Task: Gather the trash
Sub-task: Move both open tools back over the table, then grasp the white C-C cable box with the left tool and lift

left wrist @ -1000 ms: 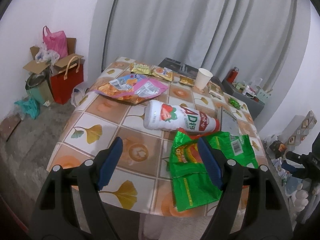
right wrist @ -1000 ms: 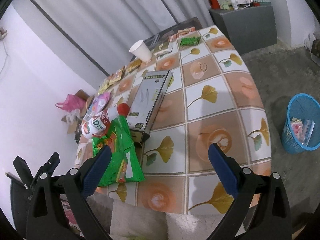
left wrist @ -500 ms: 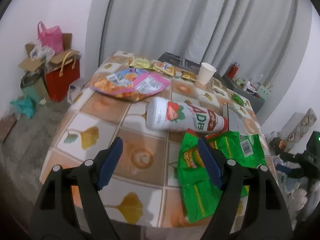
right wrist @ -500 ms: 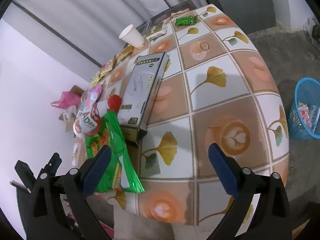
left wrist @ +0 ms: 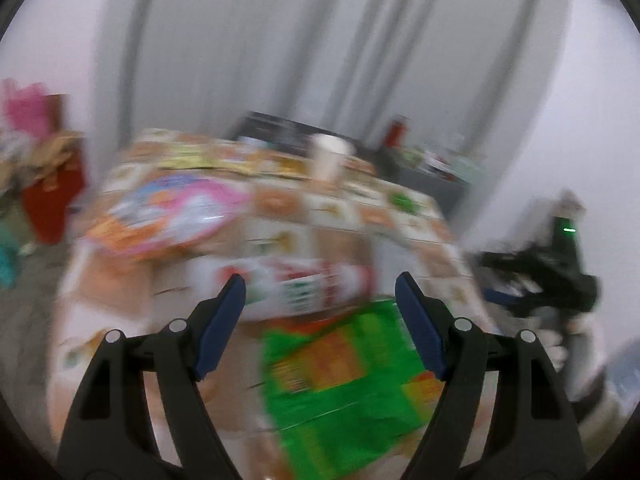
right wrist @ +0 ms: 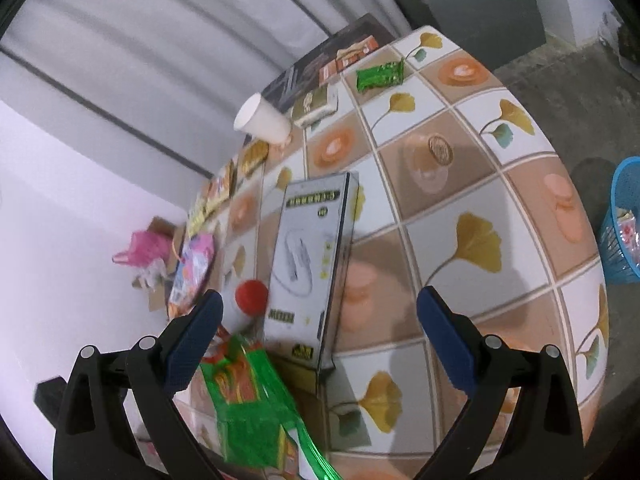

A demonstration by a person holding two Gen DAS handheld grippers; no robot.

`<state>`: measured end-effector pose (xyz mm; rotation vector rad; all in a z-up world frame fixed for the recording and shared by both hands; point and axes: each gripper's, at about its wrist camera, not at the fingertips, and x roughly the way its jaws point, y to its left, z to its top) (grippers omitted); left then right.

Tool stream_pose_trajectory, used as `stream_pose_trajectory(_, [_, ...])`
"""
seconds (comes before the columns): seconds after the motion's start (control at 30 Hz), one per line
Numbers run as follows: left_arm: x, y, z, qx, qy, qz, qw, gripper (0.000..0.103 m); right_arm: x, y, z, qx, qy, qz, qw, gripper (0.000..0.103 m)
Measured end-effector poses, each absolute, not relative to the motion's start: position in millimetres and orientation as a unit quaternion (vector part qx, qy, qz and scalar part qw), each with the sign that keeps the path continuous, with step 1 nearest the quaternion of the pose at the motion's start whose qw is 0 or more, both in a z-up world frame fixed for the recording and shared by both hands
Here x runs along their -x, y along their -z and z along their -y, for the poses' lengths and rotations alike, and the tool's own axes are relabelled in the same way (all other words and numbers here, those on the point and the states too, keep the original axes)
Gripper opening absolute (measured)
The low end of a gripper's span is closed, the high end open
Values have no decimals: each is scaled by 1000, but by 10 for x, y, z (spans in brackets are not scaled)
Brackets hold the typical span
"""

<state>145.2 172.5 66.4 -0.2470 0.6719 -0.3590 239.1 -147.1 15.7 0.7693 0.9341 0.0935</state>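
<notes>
Both my tongs apart, empty. Left gripper (left wrist: 320, 292) over green wrapper (left wrist: 348, 380), lower centre frame: drop lower, pinch edge, avoid bottle (left wrist: 292, 284).

The left wrist view is smeared throughout, so the print on the bottle (left wrist: 288, 286) and the green wrapper (left wrist: 340, 384) cannot be read. In the right wrist view the blue basket (right wrist: 624, 224) is cut off by the right edge. There the bottle shows only its red cap beside the grey box (right wrist: 310, 260); its body is mostly hidden.
</notes>
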Motion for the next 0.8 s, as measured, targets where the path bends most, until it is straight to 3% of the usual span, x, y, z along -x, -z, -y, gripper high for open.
stream_pose_trajectory(0.1, [-1853,-751,-1285,85,242,-374,891,83,-2368,-138,1542,-364,-33,-436,822,95])
stream_pose_trajectory(0.27, [-2526,-592,-399,-28,304,-447,841,83,-2272,-72,1759,-377,-15,-429,821,95])
stream_pose_trajectory(0.4, [-3105,-151,74,-70,268,-535,798,83,-2197,-31,1995,-397,-6,-419,817,95])
stream_pose_trajectory(0.67, [-3535,219,155,-19,212,-601,770,83,-2179,107,2316,-430,-4,-408,806,95])
stream_pose_trajectory(0.8, [-3549,369,258,-47,189,-614,765,85,-2187,192,2379,-442,-10,-409,798,95])
